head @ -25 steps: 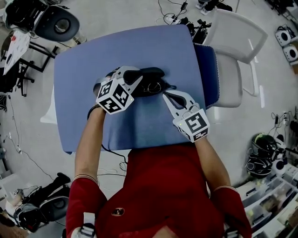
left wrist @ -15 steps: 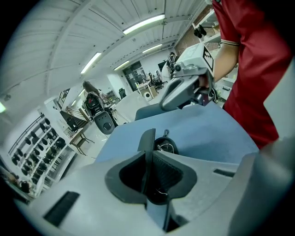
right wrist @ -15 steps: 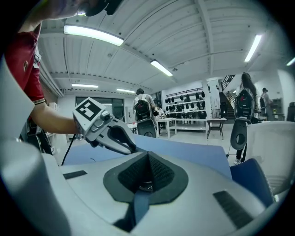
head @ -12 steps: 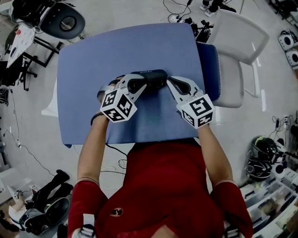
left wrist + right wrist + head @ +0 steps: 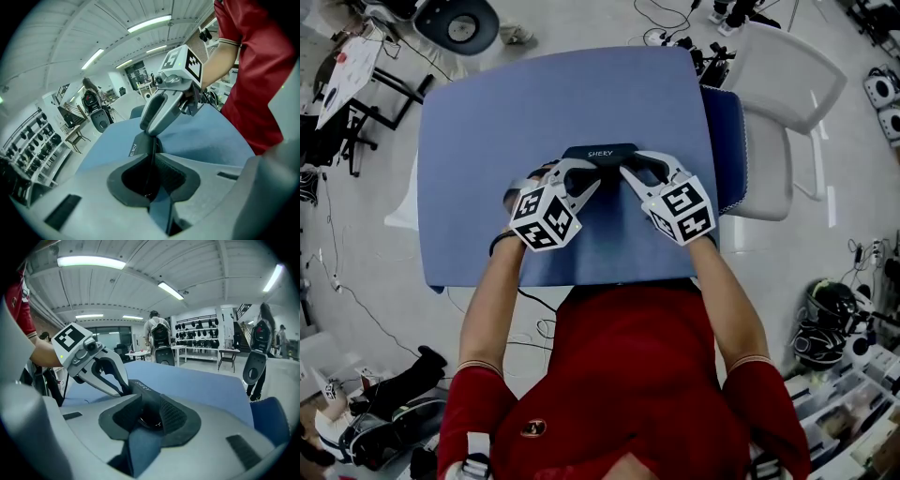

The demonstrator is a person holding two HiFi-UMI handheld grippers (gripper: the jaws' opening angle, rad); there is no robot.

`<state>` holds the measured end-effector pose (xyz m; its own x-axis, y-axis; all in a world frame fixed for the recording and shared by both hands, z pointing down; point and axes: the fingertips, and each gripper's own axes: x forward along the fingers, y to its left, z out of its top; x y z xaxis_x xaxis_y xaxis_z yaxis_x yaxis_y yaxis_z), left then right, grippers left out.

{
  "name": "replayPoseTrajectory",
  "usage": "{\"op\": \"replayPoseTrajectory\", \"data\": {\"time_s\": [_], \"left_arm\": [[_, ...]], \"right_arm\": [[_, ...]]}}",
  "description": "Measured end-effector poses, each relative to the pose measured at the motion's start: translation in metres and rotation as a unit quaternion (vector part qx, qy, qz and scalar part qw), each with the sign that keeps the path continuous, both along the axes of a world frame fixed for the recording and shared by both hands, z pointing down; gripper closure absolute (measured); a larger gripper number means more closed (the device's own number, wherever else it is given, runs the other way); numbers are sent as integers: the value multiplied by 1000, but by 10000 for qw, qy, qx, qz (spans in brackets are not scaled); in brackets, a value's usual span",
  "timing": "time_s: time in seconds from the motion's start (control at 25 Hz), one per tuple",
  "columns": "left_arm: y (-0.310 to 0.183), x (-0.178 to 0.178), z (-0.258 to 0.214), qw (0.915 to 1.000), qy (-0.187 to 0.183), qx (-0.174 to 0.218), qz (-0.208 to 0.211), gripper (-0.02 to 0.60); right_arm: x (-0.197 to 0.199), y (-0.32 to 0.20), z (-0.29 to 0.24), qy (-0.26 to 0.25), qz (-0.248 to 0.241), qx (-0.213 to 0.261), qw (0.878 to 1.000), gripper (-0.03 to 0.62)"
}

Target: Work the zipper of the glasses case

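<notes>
The glasses case lies shut on the counter — zipping looks done. Left tongs pinch one end; right tongs have just been opening, the other end loose between them.

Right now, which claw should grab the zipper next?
Probably the right claw. Its jaws have just opened and stand apart around one end of the glasses case, free to pinch. The left claw is clamped on the other end, holding it steady.

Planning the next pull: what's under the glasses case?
The blue table lies beneath the glasses case; whether the case rests on it is hidden by the case itself.
</notes>
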<state>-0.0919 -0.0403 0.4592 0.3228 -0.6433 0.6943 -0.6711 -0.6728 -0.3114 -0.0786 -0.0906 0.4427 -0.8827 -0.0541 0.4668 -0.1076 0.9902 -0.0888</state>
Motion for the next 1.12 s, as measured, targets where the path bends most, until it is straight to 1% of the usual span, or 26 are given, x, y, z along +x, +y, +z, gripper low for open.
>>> {"op": "replayPoseTrajectory", "data": {"time_s": [0.12, 0.24, 0.28, 0.36, 0.48, 0.68, 0.88, 1.12], "left_arm": [[2, 2, 0, 10000, 80, -38, 42, 537], [0, 3, -11, 9995, 301, 116, 11, 537], [-3, 2, -14, 9993, 323, 163, -16, 537], [-8, -2, -14, 9996, 215, 169, -65, 535], [-15, -6, -5, 10000, 3, 8, -81, 531], [-17, -1, 11, 9990, -62, -431, 27, 489], [-21, 3, 13, 9985, -57, -549, 8, 488], [-23, 6, 14, 9980, -30, -619, -115, 488]], "right_arm": [[1, 2, 6, 104, -63, 122, 9999, 481], [3, 5, 11, 170, -150, 203, 9995, 485], [3, 6, 13, 189, -180, 230, 9994, 485], [3, 9, 15, 215, -243, 288, 9991, 487], [5, 13, 18, 302, -385, 377, 9981, 491], [9, 15, 21, 352, -643, 436, 9964, 491], [20, 13, 21, 308, -1178, 468, 9915, 487], [35, -10, 29, 500, -1890, 739, 9779, 485]]}}
